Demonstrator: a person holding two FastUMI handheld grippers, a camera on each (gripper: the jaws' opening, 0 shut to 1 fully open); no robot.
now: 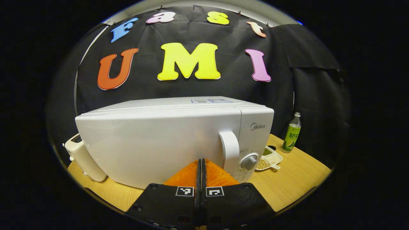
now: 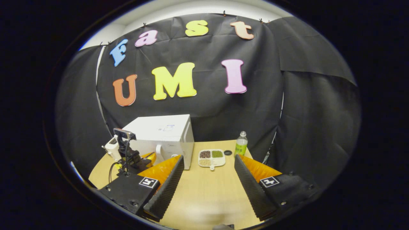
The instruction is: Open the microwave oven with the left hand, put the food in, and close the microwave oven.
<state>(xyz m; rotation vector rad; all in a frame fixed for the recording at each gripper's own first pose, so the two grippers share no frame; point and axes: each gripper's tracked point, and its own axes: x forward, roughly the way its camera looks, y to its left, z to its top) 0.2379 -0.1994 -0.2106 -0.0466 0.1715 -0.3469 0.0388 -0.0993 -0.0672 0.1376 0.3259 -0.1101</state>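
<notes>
Two cameras give quite different accounts of the same wooden table (image 2: 204, 195). From the left gripper view, the white microwave oven (image 1: 166, 140) fills the middle of the frame, seen at close range with its door shut, a curved white handle (image 1: 230, 150) standing upright right of centre and a grey round dial (image 1: 249, 162) just beside it, lower right. The left gripper (image 1: 201, 169) sits at bottom centre, its orange-backed fingers pressed flat together with nothing between them, tips pointing at the oven's door just left of the handle; whether they touch it I cannot tell. A white toaster (image 1: 83, 159) peeks out at the oven's lower left.

From the right gripper view, the oven (image 2: 166, 135) is small, left of centre, and the left gripper (image 2: 145, 159) appears in front of it with a camera mounted above. The right gripper (image 2: 209, 188) spans the bottom of the frame, its ridged black fingers (image 2: 166, 188) spread wide apart and holding nothing.

Food shows as a white divided tray (image 2: 211, 158) of beans and grains in the middle of this view, just right of the oven, resting on the table. A green-labelled bottle (image 2: 241, 144) stands upright beside the tray, and a small dark round object (image 2: 227, 152) lies between them. The tray (image 1: 270, 158) and the bottle (image 1: 292, 133) also show at the right of the left gripper view.
</notes>
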